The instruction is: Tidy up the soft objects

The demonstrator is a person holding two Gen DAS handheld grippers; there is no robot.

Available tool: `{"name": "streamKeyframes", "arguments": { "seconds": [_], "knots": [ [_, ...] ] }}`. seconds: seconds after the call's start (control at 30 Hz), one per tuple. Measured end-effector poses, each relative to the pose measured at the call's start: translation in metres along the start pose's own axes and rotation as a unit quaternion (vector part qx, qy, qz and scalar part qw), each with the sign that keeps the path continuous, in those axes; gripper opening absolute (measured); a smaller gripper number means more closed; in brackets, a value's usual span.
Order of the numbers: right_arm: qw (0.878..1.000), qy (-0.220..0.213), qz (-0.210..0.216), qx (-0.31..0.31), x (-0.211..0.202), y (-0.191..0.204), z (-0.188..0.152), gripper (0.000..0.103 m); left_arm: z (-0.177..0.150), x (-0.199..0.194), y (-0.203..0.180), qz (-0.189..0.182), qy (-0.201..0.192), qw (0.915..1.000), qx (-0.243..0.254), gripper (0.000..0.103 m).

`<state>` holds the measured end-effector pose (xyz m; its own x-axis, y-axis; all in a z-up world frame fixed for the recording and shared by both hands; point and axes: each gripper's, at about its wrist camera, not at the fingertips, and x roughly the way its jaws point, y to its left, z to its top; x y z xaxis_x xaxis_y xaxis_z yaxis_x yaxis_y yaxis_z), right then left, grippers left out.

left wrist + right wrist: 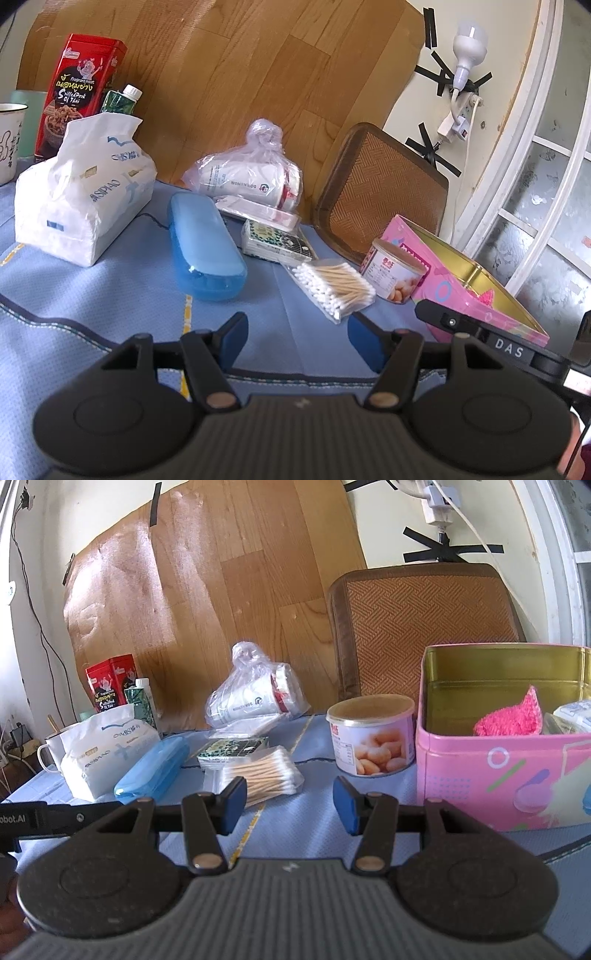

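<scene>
Both tongs apart above a crowded bench

Broadly, the bench, covered in a blue cloth, carries everything. Biggest on it is the pink tin box, at 3 o'clock in the right wrist view, open at the top; inside lie a pink knitted cloth and, at its right, a pale packet only partly in view. Behind the box a woven mat leans upright at 1 o'clock.

Next in size, the tissue pack stands at 10 o'clock in the left wrist view, with a red tin behind it. A blue case lies just beside the pack, toward the centre. At 12 o'clock a clear bag of paper cups lies on its side.

Smaller still, a round can stands just beside the pink box on its left. A bag of cotton swabs lies near the can, at the centre of the bench.

The left tongs stand apart with nothing between them, low over the cloth. The right tongs likewise stand apart and bare.
</scene>
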<state>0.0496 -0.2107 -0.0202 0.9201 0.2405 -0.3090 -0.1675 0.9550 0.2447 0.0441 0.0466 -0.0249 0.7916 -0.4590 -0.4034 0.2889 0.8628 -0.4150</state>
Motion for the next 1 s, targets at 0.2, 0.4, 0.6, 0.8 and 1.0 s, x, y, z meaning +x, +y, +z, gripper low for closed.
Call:
{"name": "streamKeyframes", "arguments": {
  "seconds": [0.2,0.4,0.6,0.8,1.0],
  "knots": [
    [1.0,-0.002,-0.003,-0.007,0.0,0.001,0.0,0.054,0.001,-0.001,0.001,-0.003,-0.002,1.0,-0.003,0.061],
    [1.0,-0.002,-0.005,-0.011,0.0,0.003,0.0,0.054,0.001,-0.001,0.001,-0.003,-0.003,1.0,-0.003,0.061],
    [1.0,0.003,-0.007,-0.015,0.001,0.005,0.0,0.054,0.001,-0.002,0.003,0.006,-0.005,0.9999,-0.009,0.061],
    [0.996,0.025,0.027,-0.083,0.011,0.027,0.001,0.055,0.004,-0.005,0.018,0.024,-0.017,0.9982,-0.052,0.061],
    [0.989,0.062,0.036,-0.13,0.046,0.042,0.012,0.071,0.006,-0.003,0.03,0.017,-0.013,0.9964,-0.082,0.061]
  ]
}}
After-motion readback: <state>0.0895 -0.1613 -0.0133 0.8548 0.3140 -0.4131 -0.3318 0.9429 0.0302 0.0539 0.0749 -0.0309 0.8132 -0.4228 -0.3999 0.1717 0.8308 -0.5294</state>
